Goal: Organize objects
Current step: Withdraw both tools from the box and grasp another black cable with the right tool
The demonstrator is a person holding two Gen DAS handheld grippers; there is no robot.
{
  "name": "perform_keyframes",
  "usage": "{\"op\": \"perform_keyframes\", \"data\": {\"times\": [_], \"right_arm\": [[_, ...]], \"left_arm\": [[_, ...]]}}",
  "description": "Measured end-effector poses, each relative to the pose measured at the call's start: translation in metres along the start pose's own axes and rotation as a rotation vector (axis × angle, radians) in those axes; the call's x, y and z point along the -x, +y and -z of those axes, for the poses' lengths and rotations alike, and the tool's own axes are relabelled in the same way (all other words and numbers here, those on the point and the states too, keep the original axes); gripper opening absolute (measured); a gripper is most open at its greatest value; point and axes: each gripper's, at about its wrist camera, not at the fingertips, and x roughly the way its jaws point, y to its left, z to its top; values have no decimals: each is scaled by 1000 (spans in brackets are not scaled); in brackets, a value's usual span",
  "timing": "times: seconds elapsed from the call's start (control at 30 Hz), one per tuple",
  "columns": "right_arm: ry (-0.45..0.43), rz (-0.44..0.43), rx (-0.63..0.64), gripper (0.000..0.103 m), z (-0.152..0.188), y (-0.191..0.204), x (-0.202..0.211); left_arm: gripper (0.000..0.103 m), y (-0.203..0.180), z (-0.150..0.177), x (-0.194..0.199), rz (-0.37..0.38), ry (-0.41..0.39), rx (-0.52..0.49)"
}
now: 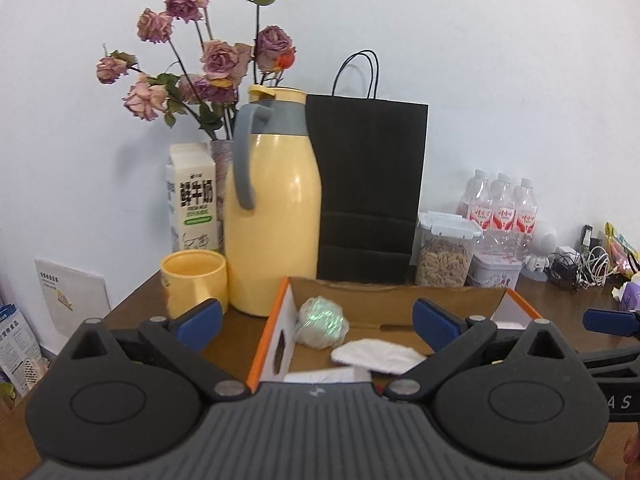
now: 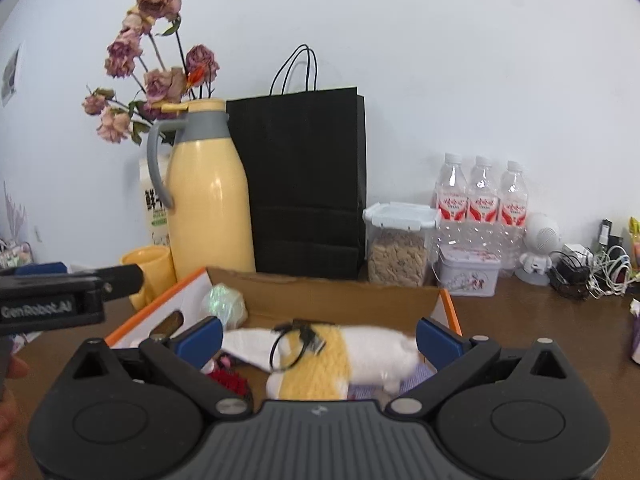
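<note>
Left hand-held gripper (image 1: 318,322): aimed slightly downward over the near edge of the box (image 1: 394,300), jaws spread wide, nothing between the blue pads (image 1: 200,320). One pad sits outside the box's orange left wall, the other over its interior.

Right hand-held gripper (image 2: 318,338): also tilted a little down, jaws at full spread. No pad touches anything; the sock (image 2: 320,354) lies loose in the box below and between them, white with a yellow band, a black hair tie (image 2: 294,342) on top. Sock is somewhat blurred.

From the right wrist view, the left gripper's arm crosses at 9 o'clock, with part of a hand (image 2: 10,384) at the lower left edge. From the left wrist view, the right gripper's blue tip shows at 3 o'clock.

Box contents, left wrist view: a shiny ball (image 1: 322,320) at the far left corner, a white cloth (image 1: 376,354) nearer. Right wrist view adds a red item (image 2: 228,380) at the near left, too hidden to identify.

Box sits on the brown tabletop (image 1: 236,334). Behind it, 10 to 2 o'clock: cup (image 1: 194,280), jug (image 1: 274,208), black bag (image 1: 370,188), jar (image 1: 444,252), tin (image 2: 468,274), three bottles (image 2: 482,200).
</note>
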Motion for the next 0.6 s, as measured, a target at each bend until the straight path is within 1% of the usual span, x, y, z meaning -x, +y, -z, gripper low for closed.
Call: {"op": "perform_keyframes", "data": {"times": [0.1, 0.2, 0.3, 0.37, 0.47, 0.6], "right_arm": [[26, 19, 17, 103, 10, 8, 8], [61, 10, 42, 103, 20, 14, 13], [64, 18, 56, 103, 33, 21, 20], [81, 4, 62, 103, 41, 26, 23], [137, -29, 59, 103, 51, 31, 23], [201, -72, 111, 103, 68, 44, 25]], "left_arm": [[103, 9, 6, 13, -8, 13, -9], [103, 17, 15, 24, -18, 35, -19], [103, 27, 25, 35, -37, 62, -25], [103, 34, 31, 42, -48, 75, -22], [103, 44, 39, 53, -66, 98, -16], [103, 56, 49, 66, -84, 124, -14]]}}
